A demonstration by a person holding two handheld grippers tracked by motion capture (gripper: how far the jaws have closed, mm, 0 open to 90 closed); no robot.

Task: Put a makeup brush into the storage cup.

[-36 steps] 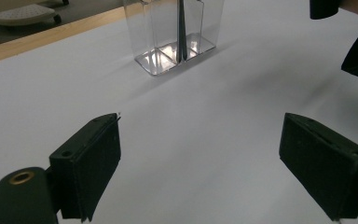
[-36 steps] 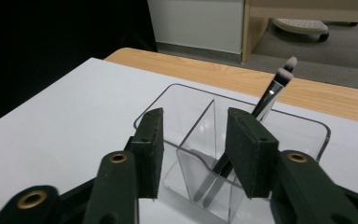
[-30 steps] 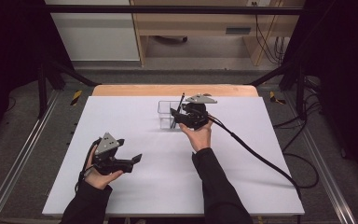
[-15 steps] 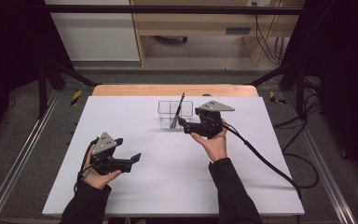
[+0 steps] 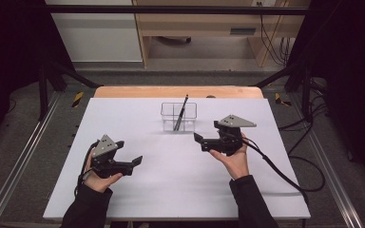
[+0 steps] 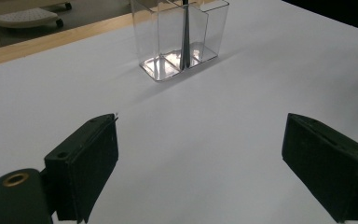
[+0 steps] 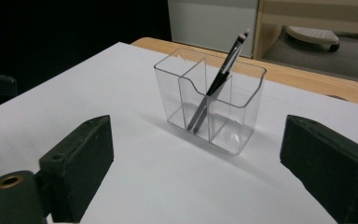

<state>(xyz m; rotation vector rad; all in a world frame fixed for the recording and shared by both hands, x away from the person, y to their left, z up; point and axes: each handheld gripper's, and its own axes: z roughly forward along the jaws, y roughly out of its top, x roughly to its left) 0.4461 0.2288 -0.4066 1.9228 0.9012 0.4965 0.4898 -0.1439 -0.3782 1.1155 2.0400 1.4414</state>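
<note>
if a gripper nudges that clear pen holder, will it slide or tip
Probably slide: the clear holder looks thin-walled and light, sitting on a smooth white table. A push near its rim might tip it, since it stands tall on a narrow base. The pen leans loosely on the divider and would likely shift or rattle.

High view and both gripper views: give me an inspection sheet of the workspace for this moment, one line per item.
Surface: white table top, bare apart from the holder; a wooden strip runs along its far edge.
Job's things: clear divided holder stands upright; a dark pen leans tilted in it, tip down, top sticking out above the rim.
Clutter: nothing seen on the table.
Grippers: left gripper open, holding nothing, near the front left; right gripper open, holding nothing, apart from the holder, jaws pointing towards it.
Cables: right gripper's black cable trails over the table's right edge.
Surroundings: dark curtains at the sides, wooden furniture beyond, loose cables on the floor at the right.
</note>
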